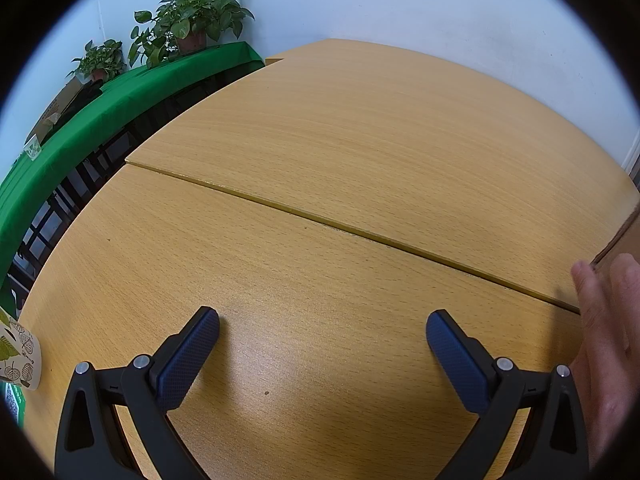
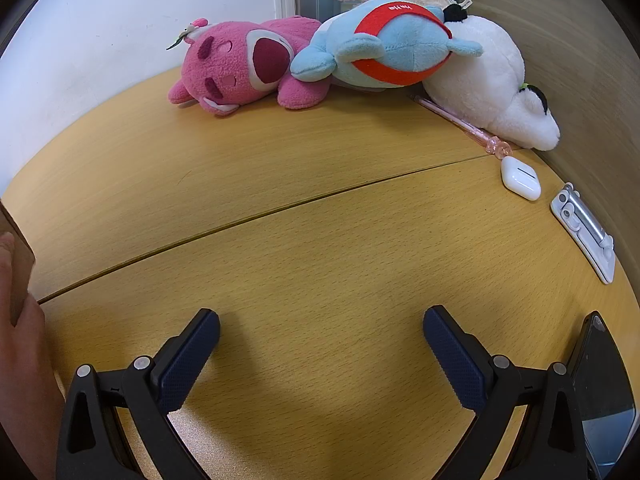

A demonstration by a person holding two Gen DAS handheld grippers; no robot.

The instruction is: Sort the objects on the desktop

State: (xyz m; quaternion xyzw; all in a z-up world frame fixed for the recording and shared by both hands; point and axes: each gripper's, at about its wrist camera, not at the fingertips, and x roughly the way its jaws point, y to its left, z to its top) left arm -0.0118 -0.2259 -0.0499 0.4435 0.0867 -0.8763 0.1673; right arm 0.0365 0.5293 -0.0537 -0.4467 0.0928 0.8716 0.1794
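Observation:
In the right wrist view my right gripper [image 2: 322, 328] is open and empty above the wooden desk [image 2: 280, 184]. Far ahead lie a pink plush bear [image 2: 244, 68], a blue plush with a red band [image 2: 384, 44] and a white plush [image 2: 492, 84]. A pink pen [image 2: 460, 124], a white earbud case [image 2: 520, 179], a white folding stand [image 2: 584, 232] and a dark phone [image 2: 604, 392] lie at the right. In the left wrist view my left gripper [image 1: 322, 330] is open and empty over bare desk [image 1: 340, 160].
A leaf-patterned cup [image 1: 20, 356] sits at the left edge. A green-covered table [image 1: 120, 108] with potted plants [image 1: 192, 16] stands beyond the desk. A bare hand [image 1: 608, 340] and a brown box edge [image 1: 624, 236] are at the right; the hand shows in the right wrist view [image 2: 20, 360] too.

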